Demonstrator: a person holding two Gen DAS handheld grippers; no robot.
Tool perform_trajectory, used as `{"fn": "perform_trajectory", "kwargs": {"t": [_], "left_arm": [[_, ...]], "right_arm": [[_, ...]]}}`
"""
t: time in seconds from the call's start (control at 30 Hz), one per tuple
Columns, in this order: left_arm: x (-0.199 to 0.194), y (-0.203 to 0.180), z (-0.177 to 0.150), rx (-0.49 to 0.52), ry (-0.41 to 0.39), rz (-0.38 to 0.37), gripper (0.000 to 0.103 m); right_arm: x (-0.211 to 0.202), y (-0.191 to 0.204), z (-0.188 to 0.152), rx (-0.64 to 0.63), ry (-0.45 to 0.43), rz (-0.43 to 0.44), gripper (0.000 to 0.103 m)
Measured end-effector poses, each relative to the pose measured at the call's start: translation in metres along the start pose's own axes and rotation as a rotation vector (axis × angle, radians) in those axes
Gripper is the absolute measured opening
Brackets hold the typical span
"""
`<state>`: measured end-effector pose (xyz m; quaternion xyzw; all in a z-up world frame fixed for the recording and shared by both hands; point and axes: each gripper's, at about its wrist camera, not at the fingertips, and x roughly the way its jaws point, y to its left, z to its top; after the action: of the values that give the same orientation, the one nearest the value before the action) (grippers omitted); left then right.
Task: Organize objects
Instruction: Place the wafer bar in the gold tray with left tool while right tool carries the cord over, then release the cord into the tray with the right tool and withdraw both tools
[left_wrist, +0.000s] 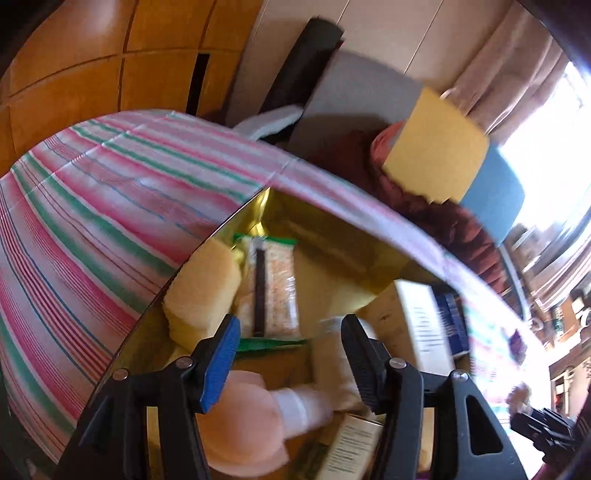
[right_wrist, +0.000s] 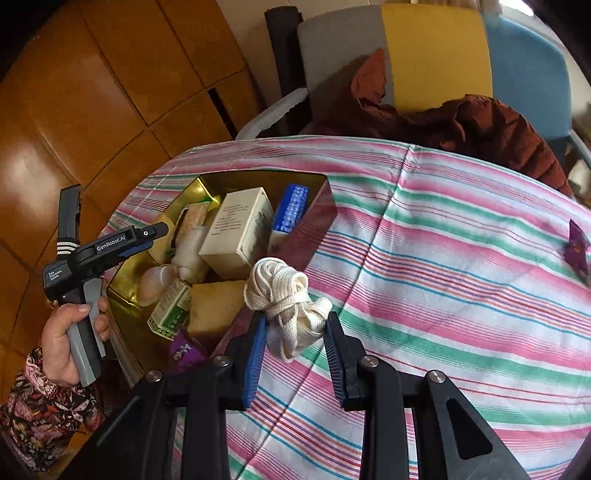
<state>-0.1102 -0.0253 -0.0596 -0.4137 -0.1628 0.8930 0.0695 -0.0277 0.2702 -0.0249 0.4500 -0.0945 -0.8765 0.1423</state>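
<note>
1. Clearly clamped in the right gripper (right_wrist: 295, 328): a bundle of white cord (right_wrist: 286, 299), pinched between the blue pad and the black pad at lower centre of the right wrist view, hanging above the striped tablecloth (right_wrist: 461, 266).
2. Just left of the bundle, at centre left of that view: a gold-lined box (right_wrist: 199, 188) with a dark red outer wall, sitting on the cloth and holding a cream carton (right_wrist: 240, 232), a blue packet (right_wrist: 291, 206), a yellow sponge (right_wrist: 214, 306), a green-and-white small box (right_wrist: 171, 308) and a purple wrapper (right_wrist: 186, 350) at its near edge.
3. At far left of the same view: the left gripper (right_wrist: 147, 240), gripped by a hand (right_wrist: 70, 332) in a floral sleeve, reaching over the box's left rim.
4. From the left wrist view: left gripper (left_wrist: 291, 350) with jaws spread apart and gripping nothing, poised over the box interior; between and beyond the fingers, a second yellow sponge (left_wrist: 203, 291), a clear packet with a dark strip (left_wrist: 269, 288) and a pale pink puff (left_wrist: 240, 417), all blurred.
5. At right edge of the right wrist view: 1 purple wrapper (right_wrist: 576, 251) lying alone on the cloth, well apart from the box.
6. Behind the table, at top: a chair (right_wrist: 436, 55) in grey, yellow and blue with a rust-brown garment (right_wrist: 480, 125) draped on it.
</note>
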Motion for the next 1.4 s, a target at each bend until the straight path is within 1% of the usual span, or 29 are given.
{"fn": "perform_trajectory", "kwargs": {"t": [0.13,0.27,0.43,0.5,0.57,0.63,0.73,0.87,1.07,1.13,1.2,1.3,1.33,1.4], "left_arm": [[-0.019,-0.002,-0.020,-0.019,-0.045,-0.075,0.058],[-0.030,-0.002,-0.048,-0.044,-0.066,-0.109,0.058],[-0.036,0.001,-0.059,-0.078,-0.111,-0.124,0.058],[-0.037,0.001,-0.060,-0.077,-0.115,-0.105,0.058],[-0.036,0.003,-0.060,-0.082,-0.108,-0.106,0.058],[-0.036,0.006,-0.062,-0.093,-0.104,-0.093,0.058],[-0.038,0.011,-0.062,-0.110,-0.106,-0.094,0.058],[-0.037,0.017,-0.061,-0.120,-0.104,-0.084,0.058],[-0.035,0.026,-0.061,-0.145,-0.092,-0.088,0.058],[-0.035,0.027,-0.061,-0.150,-0.093,-0.089,0.058],[-0.034,0.028,-0.060,-0.151,-0.088,-0.091,0.058],[-0.035,0.028,-0.059,-0.149,-0.092,-0.093,0.058],[-0.034,0.028,-0.059,-0.148,-0.090,-0.093,0.058],[-0.035,0.027,-0.060,-0.149,-0.090,-0.098,0.058]], "right_arm": [[0.007,0.020,0.013,-0.034,-0.004,0.019,0.032],[0.025,0.039,0.024,-0.045,0.022,0.046,0.032],[0.051,0.059,0.041,-0.057,0.054,0.071,0.032],[0.061,0.068,0.050,-0.077,0.059,0.068,0.032],[0.073,0.076,0.059,-0.102,0.064,0.064,0.032],[0.084,0.084,0.068,-0.130,0.070,0.050,0.032],[0.103,0.095,0.081,-0.167,0.081,0.021,0.032],[0.126,0.106,0.097,-0.188,0.091,-0.008,0.032],[0.158,0.116,0.109,-0.234,0.098,-0.079,0.032],[0.167,0.118,0.111,-0.252,0.096,-0.096,0.033],[0.170,0.120,0.112,-0.269,0.072,-0.118,0.035],[0.166,0.121,0.111,-0.286,0.049,-0.124,0.048],[0.163,0.121,0.110,-0.294,0.038,-0.129,0.050],[0.155,0.122,0.108,-0.313,0.019,-0.131,0.051]]}}
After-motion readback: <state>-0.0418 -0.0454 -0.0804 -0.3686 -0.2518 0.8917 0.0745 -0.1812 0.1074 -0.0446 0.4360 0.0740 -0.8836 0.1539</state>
